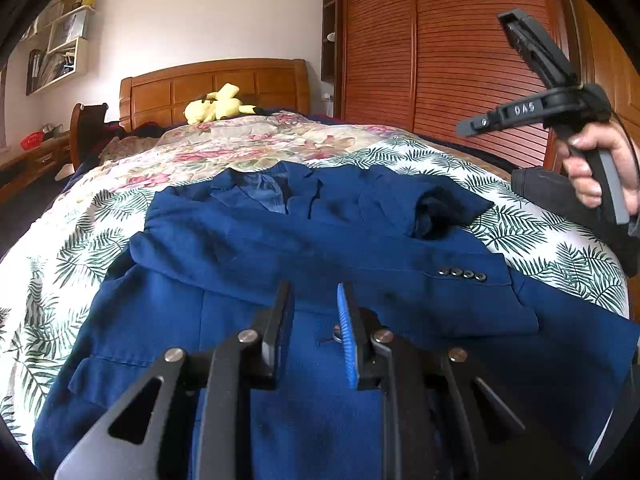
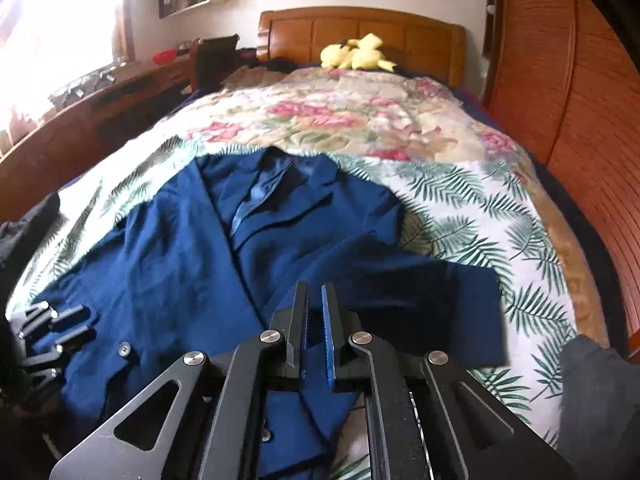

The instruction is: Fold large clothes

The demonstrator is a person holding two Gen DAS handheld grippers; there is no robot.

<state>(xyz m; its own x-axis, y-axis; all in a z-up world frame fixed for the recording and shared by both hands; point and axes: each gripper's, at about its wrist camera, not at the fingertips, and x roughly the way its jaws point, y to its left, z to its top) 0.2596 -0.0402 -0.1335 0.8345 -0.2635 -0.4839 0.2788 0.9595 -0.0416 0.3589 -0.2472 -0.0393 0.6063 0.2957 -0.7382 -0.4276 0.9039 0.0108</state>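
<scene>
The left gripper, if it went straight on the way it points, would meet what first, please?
Most likely the blue jacket, at the sleeve folded across its front; the left gripper hangs open just above the cloth, though depth is hard to judge.

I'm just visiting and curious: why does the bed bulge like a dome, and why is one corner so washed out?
Both views: the fisheye lens bows the bed and the wardrobe. Right wrist view: window glare blows out the upper left, and the jacket looks slightly soft. Left wrist view: evenly lit, sharper.
</scene>
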